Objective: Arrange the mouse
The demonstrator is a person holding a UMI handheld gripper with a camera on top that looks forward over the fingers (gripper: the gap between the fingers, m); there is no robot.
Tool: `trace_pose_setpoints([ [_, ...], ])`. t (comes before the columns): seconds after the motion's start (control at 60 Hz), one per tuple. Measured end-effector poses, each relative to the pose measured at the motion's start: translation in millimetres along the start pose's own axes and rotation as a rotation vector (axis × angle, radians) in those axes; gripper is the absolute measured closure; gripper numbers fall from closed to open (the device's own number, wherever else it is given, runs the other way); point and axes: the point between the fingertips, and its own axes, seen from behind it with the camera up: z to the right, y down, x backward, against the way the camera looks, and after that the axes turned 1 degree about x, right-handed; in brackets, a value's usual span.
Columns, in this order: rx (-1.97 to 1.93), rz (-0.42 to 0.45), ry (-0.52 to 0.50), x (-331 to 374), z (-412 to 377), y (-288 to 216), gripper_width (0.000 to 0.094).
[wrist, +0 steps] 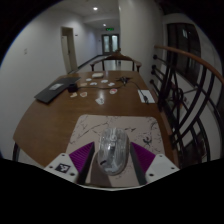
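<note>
Grey rounded plastic mouse [109, 150] clamped in gripper [108, 165]; lower gently toward white mat [105, 126] at 12 o'clock on wooden tabletop [60, 115].

Hand-held gripper [110, 168] held level, pointing forward, both fingers [70, 165] pressed against the sides of the mouse [109, 150], purple pads [80, 156] tight on either flank, mouse lifted between them
</note>
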Motion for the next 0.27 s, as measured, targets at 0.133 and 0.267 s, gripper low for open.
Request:
trace_pose_setpoints([
  [0.133,0.015,0.052,-0.033,55.6,6.6,9.1,0.0082],
  [0.267,-0.018,0.068,-0.059,108.3,20.7,38.9,0.0088],
])
